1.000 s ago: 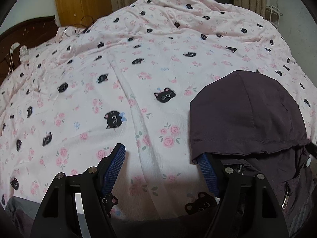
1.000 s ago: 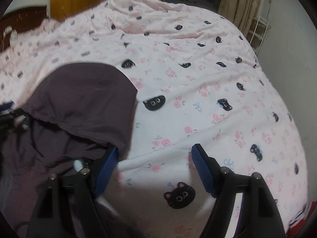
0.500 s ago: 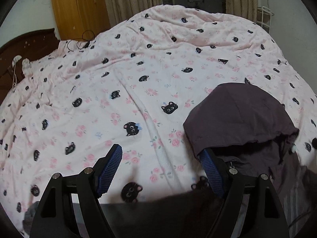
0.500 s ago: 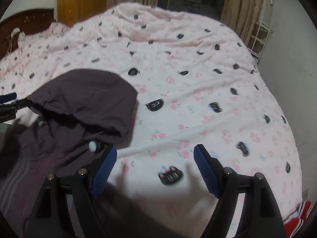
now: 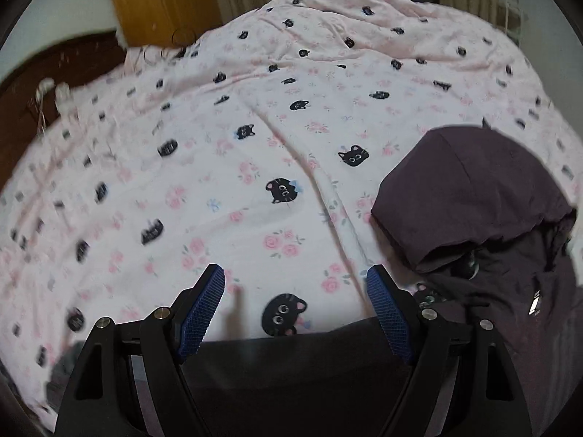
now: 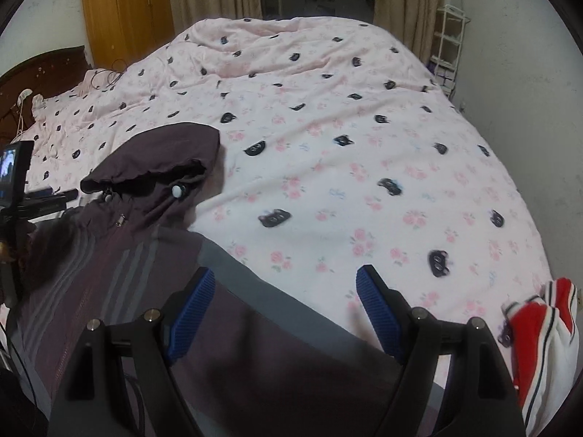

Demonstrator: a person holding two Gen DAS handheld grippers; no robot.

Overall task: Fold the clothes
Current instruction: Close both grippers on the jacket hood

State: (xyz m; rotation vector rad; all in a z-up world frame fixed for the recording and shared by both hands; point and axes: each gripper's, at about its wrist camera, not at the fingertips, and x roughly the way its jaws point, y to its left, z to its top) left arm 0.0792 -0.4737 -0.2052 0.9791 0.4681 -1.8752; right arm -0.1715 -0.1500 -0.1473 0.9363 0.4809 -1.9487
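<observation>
Dark hooded jacket [image 6: 120, 255] lay flat on the bed [image 6: 364, 145], hood pointing away. Right gripper [image 6: 282, 309] hovered over its sleeve, left gripper [image 5: 295, 309] at the hem w/ the body off to its right; both jaws wide open, holding nothing.

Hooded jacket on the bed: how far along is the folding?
Done: the hooded jacket lies spread front-up on the pink cat-print quilt, zipped, hood flat. In hand: nothing; left tongs and right tongs hang open over its edges. Left: every fold, since no sleeve or side looks turned in.
</observation>
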